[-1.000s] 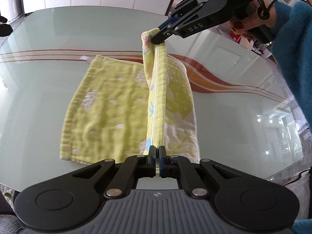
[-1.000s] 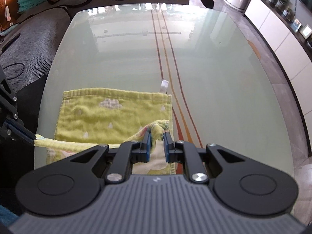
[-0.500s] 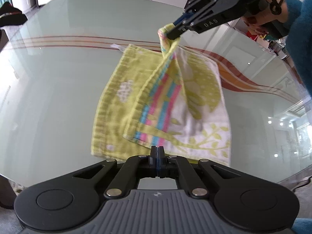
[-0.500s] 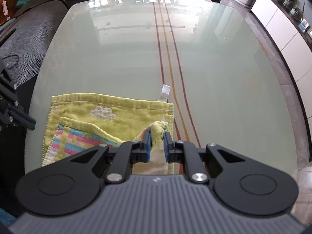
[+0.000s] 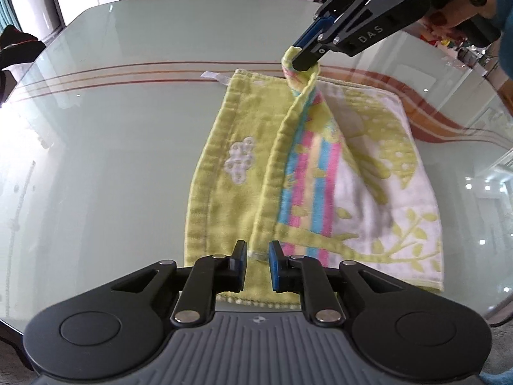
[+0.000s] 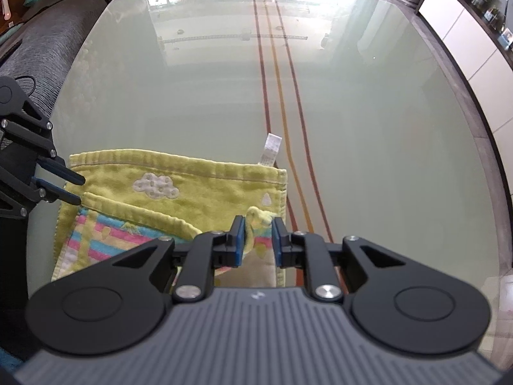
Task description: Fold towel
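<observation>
- I find the towel (image 5: pixel 250 166) on the glass table (image 5: pixel 105 147), its yellow under-layer flat and the patterned half brought over it towards the left, the turned edge stopping short of the far yellow hem.
- My left gripper (image 5: pixel 258 266) stands at the near end of that turned edge. Its jaws are opening; the blue pads sit apart with the hem lying in the gap, and I see no pad pressing on cloth.
- In the right wrist view the same gripper shows at the picture's left edge, its two fingers splayed either side of the hem corner.
- My right gripper (image 6: pixel 259 235) is at the far end of the same edge. Its jaws are opening also, yet a bunched yellow corner sits up between the pads; seen from the left wrist, the fingertips appear to pinch it and the cloth hangs in a raised peak there.
- The relation that governs the next move: the folded edge runs lengthwise from one gripper to the other, lying flat at the left, lifted at the right.
- My judgement: the right-hand corner wants release and lowering before both hands withdraw.
</observation>
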